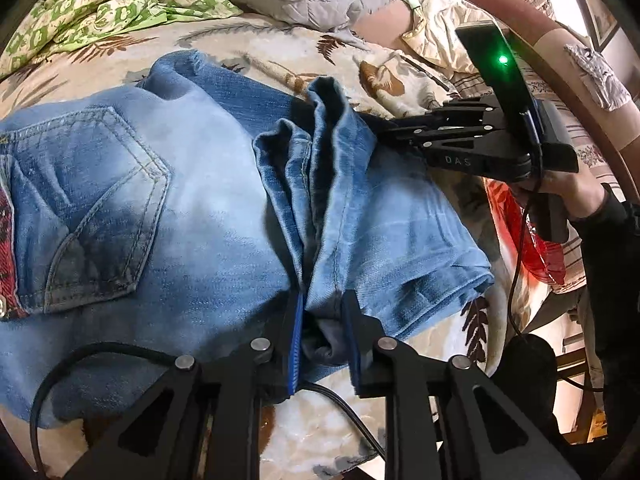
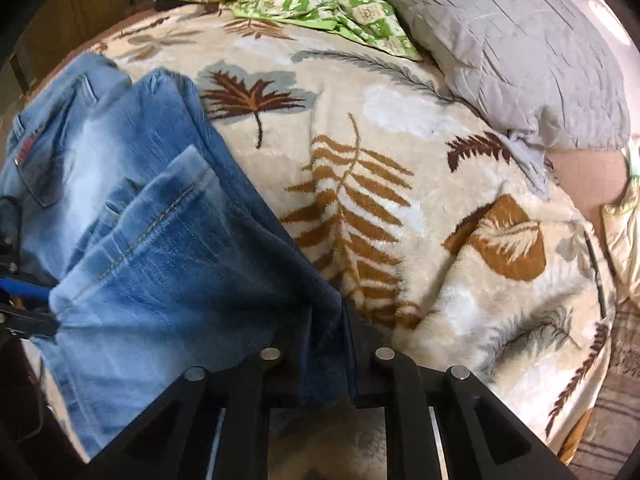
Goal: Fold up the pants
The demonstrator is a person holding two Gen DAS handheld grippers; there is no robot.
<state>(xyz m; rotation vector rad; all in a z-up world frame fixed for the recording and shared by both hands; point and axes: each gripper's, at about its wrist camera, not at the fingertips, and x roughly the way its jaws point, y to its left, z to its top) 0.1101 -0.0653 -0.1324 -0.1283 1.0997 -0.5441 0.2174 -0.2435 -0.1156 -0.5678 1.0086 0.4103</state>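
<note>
A pair of faded blue jeans [image 1: 192,184] lies on a leaf-patterned blanket [image 2: 400,184] on a bed, back pocket up on the left, with the leg ends doubled toward the middle. The left gripper [image 1: 320,332] is pinched almost closed on the near edge of that bunched denim, and the right gripper [image 2: 326,344] is clamped on the far edge, lifting a fold. Both grips look shallow and take in several thick layers, so one layer could slip free as the fold is carried over, leaving the hems uneven or dragging the blanket up with the cloth.
</note>
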